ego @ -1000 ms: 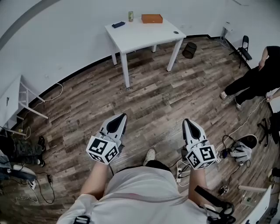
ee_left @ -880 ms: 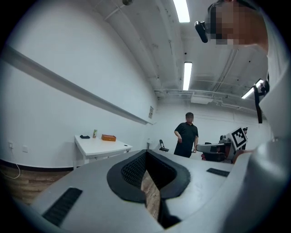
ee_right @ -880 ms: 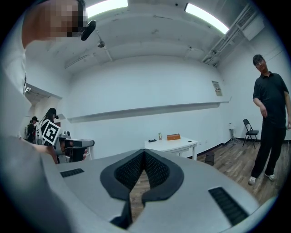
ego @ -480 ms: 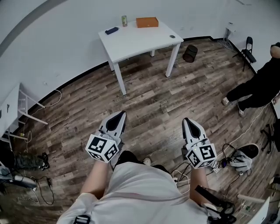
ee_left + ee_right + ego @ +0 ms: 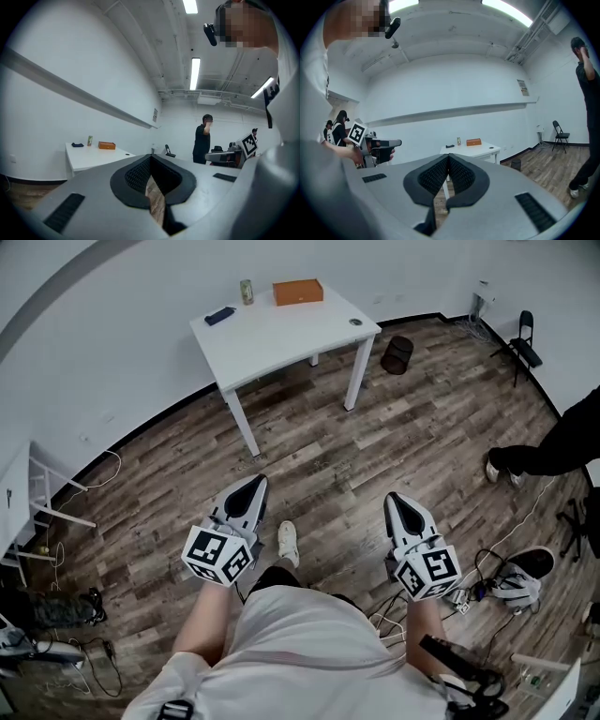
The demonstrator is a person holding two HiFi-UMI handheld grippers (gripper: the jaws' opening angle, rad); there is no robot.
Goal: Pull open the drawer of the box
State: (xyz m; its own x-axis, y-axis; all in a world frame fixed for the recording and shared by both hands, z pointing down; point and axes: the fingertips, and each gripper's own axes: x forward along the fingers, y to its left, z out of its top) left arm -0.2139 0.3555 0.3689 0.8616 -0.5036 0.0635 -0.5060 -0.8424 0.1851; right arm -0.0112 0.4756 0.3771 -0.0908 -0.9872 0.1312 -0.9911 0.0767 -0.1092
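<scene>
Left claw (image 5: 254,486) shut, pads pressed together at the tips, nothing between them. Right claw (image 5: 395,500) likewise shut and empty, side by side with the left, well apart, both held level over the wood floor (image 5: 375,442) and pointed toward the white tabletop (image 5: 281,334). Well ahead of both claws, on the far edge of that tabletop by the wall: the orange box (image 5: 298,292), roughly between the two claws' lines and nearer the left claw's; touched by neither claw. Drawer too small at this range to tell open or closed. Just left of the box, an upright can (image 5: 247,291); further left, a dark flat thing (image 5: 220,315); near the tabletop's right front corner, a small dark round thing (image 5: 355,322). Ahead of the right claw, on the floor just right of the tabletop's leg, a dark bin (image 5: 397,354). Between the claws, near the left one, a white shoe (image 5: 289,542) of the wearer. Well to the right of the right claw, a person in dark clothes (image 5: 558,442), with a folding chair (image 5: 525,338) beyond by the wall and loose cables (image 5: 487,563) on the floor beside that claw.
</scene>
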